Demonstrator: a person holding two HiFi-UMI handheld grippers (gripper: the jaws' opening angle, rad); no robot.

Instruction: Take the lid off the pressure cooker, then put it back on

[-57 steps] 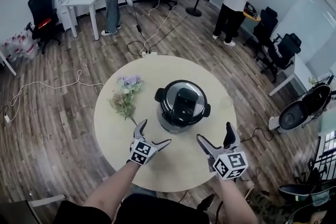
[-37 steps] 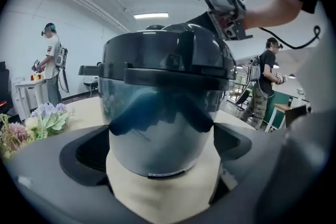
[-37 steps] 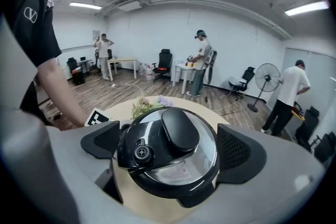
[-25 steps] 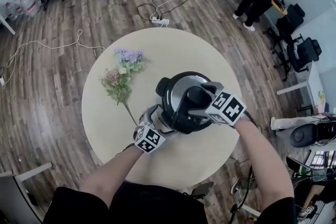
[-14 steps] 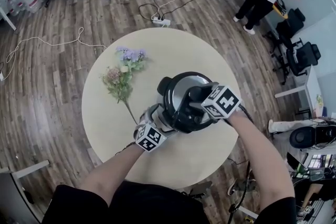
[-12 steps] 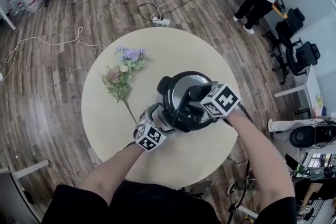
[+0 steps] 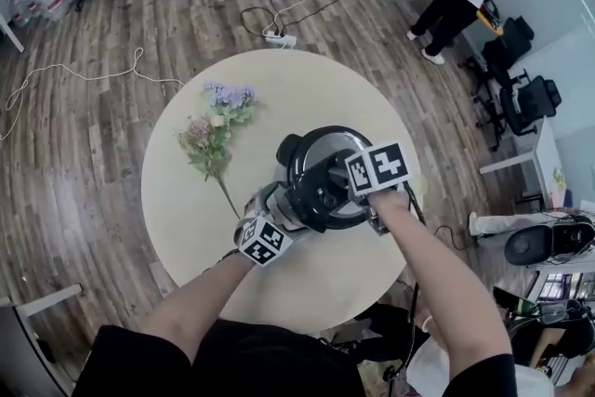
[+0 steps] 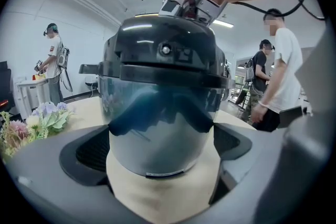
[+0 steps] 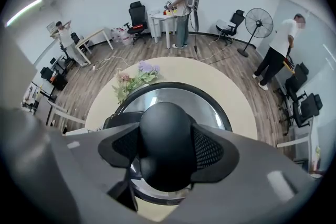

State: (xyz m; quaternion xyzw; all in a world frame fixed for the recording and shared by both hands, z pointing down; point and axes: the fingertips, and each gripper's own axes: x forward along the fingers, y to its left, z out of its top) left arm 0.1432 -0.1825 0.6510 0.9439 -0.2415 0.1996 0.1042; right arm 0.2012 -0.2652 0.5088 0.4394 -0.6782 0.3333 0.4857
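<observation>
Starting at the left of the round table [image 7: 181, 200], the flowers [image 7: 216, 133] are lying toward the left edge, well apart from our work, just where they were a second ago. Right of them, our left gripper [image 8: 163, 138] is reaching in low from the near edge and clasping the steel body of the pressure cooker [image 8: 157, 107], jaws spread wide with one pad touching each side; it is holding the same place as before. The cooker is standing a little right of the table's middle, nearer the right edge than the left, with the lid [image 7: 311, 152] still sitting on it. The change is on the right: our right gripper [image 9: 166, 150], spread over the lid a second ago, is now pinching the black knob [image 9: 165, 128] from above, pads pressing on both sides. Its marker cube is showing a turned face, so we are judging that the wrist is twisting the lid to unlock it while the left side is stopping the pot from spinning. That is putting us at the unlocking step, with the lift not yet begun. For room, we are seeing bare tabletop along the far edge and at the near left, while the strip by the right edge is looking narrow, so the far side is seeming the safer place to set the lid
</observation>
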